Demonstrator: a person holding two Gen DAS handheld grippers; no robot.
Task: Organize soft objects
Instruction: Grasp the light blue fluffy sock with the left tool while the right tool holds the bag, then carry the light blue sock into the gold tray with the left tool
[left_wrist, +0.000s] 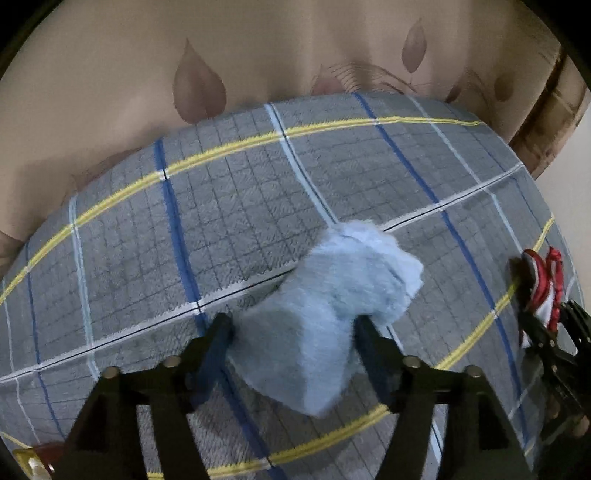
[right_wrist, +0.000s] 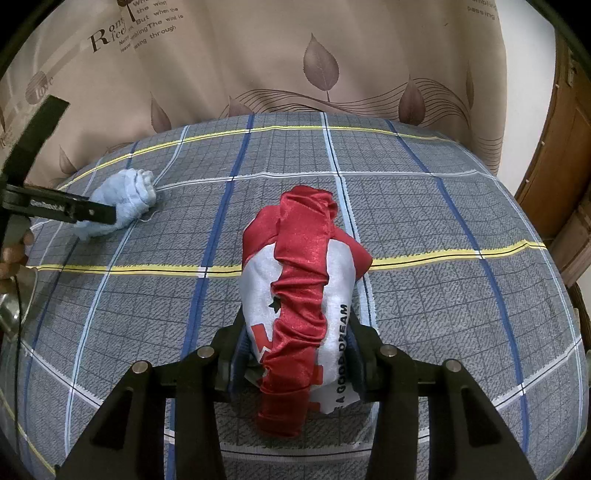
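blue cloth (left_wrist: 325, 314) between wide left fingers (left_wrist: 295, 328), seemingly released on bed (left_wrist: 147, 229); red-white cloth (right_wrist: 306, 295) pinched in right fingers (right_wrist: 295, 354), unplaced.

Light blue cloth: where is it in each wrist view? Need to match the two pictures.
Left wrist: light blue cloth at lower centre, between the open fingers of the left gripper, lying on the plaid bedsheet.
Right wrist: same cloth at upper left, far side of the sheet, partly behind the left gripper.
Shared landmark: the red and white cloth, held in the right gripper.
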